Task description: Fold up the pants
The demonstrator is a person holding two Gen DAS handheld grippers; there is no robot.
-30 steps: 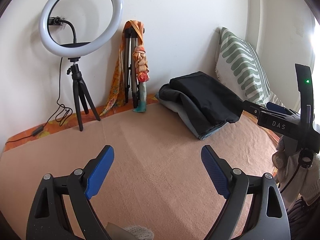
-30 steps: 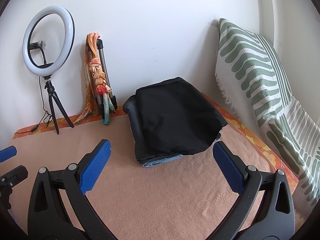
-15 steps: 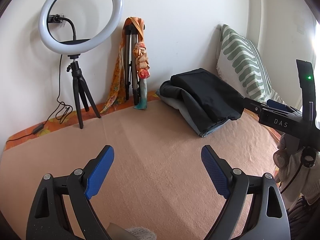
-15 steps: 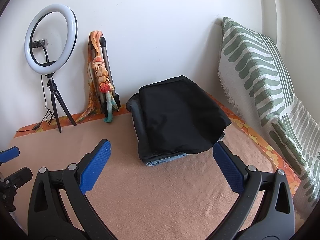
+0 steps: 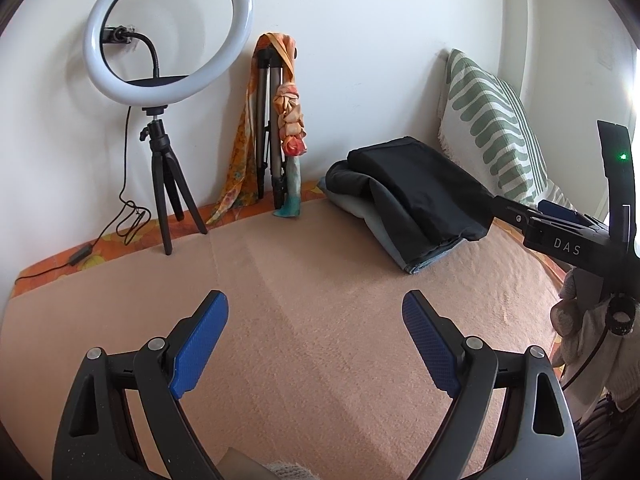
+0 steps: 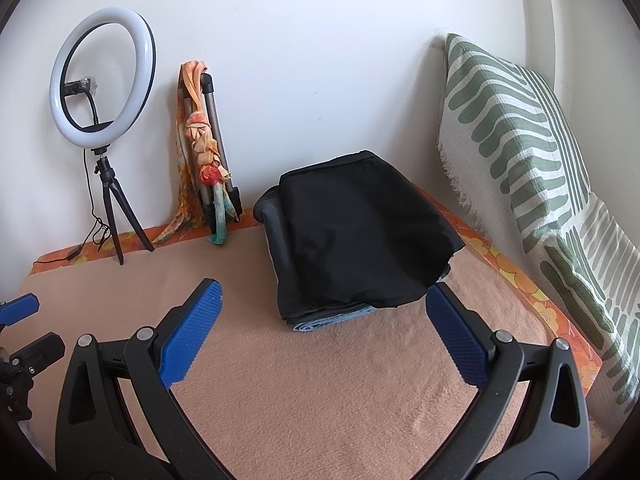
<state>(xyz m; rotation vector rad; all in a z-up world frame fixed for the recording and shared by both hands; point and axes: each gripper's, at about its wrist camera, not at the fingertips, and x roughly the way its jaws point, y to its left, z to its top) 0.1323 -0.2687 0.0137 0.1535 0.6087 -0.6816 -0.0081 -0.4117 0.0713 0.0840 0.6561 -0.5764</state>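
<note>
A stack of folded pants (image 6: 360,232) lies at the back of the peach blanket (image 6: 320,400). A black pair is on top and a light blue pair (image 6: 332,320) shows at the bottom edge. In the left wrist view the stack (image 5: 416,192) sits far right, well beyond my left gripper (image 5: 315,300), which is open and empty over bare blanket. My right gripper (image 6: 324,286) is also open with nothing between its blue pads (image 6: 188,336), and its tips are just short of the stack's near edge. The right gripper's body (image 5: 560,240) shows at the right edge of the left wrist view.
A ring light on a small tripod (image 5: 164,184) stands at the back left with its cable (image 5: 128,220) trailing on the orange floral sheet. A folded tripod draped with an orange scarf (image 5: 280,128) leans on the wall. A green-striped pillow (image 6: 520,152) lines the right side. A gloved hand (image 5: 580,332) holds the right gripper.
</note>
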